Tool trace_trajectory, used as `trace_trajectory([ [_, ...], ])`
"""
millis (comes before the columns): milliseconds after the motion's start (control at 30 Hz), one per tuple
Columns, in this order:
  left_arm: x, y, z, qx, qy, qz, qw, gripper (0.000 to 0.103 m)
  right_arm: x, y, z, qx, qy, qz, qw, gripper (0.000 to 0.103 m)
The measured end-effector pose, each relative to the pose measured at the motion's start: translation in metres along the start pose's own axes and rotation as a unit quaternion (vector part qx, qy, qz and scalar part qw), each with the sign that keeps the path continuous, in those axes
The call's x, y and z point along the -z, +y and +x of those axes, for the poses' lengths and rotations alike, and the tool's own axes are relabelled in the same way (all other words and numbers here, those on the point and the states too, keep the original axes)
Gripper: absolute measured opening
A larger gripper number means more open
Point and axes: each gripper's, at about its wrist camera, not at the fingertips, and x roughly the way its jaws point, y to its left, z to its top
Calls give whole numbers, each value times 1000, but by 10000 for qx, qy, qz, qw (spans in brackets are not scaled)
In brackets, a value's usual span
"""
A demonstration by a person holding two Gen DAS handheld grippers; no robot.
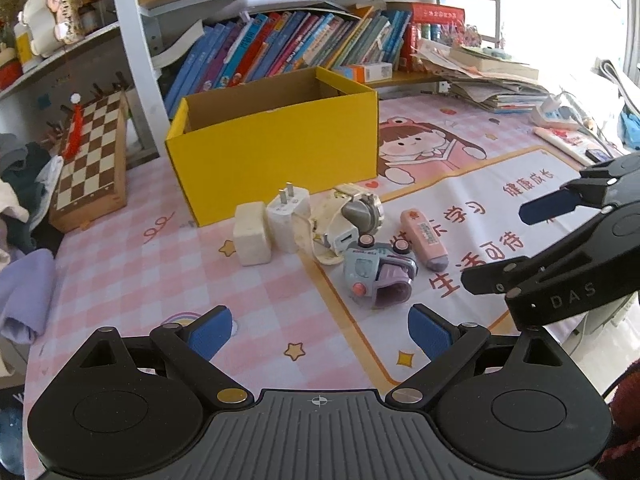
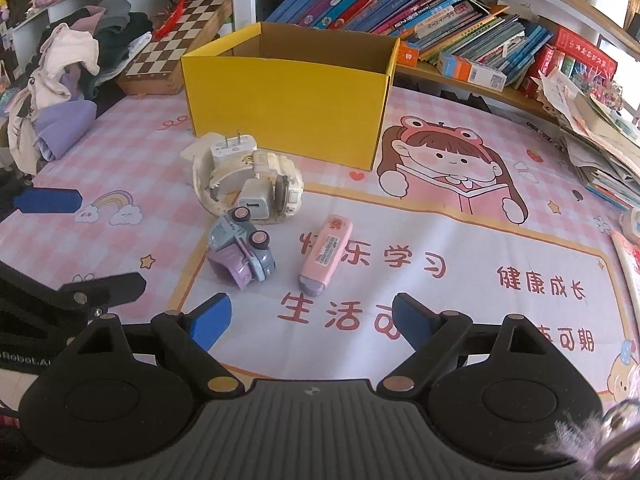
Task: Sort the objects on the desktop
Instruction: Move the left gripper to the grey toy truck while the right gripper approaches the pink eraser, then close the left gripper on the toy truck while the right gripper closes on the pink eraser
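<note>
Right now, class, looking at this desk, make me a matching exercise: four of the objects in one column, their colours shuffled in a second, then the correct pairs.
Objects
1. cardboard box
2. toy car
3. correction tape
4. plug adapter

Colours
A. pink with a purple cap
B. white
C. yellow
D. grey-blue and lilac

Pairs: 1-C, 2-D, 3-A, 4-B

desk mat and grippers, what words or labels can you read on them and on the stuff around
"快乐学习", desk mat
"健康成长", desk mat
"生活可", desk mat, the rest hidden behind the right hand-held gripper
"可期", desk mat, the end of that line
"DAS", right hand-held gripper, seen from the left wrist view
"Robot.A", cut off at the frame edge, left hand-held gripper, seen from the right wrist view
Pink eraser label, book spines, red box: too small or blurred to read
</note>
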Motion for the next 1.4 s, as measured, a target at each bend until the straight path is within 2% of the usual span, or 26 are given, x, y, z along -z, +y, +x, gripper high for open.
trace_trajectory([
  [767,-13,-2,31,187,250,3,9995,97,-22,-15,31,0,257,-137,9996,84],
  [1067,-19,-5,48,421,347,51,9985,96,-34,-25,46,3,354,-154,9993,72],
  [1267,-23,-11,60,579,450,110,9972,95,-42,-29,58,-110,439,-243,9987,69],
  [1400,-25,-14,68,675,533,137,9962,94,-47,-30,67,-228,524,-308,9979,63],
])
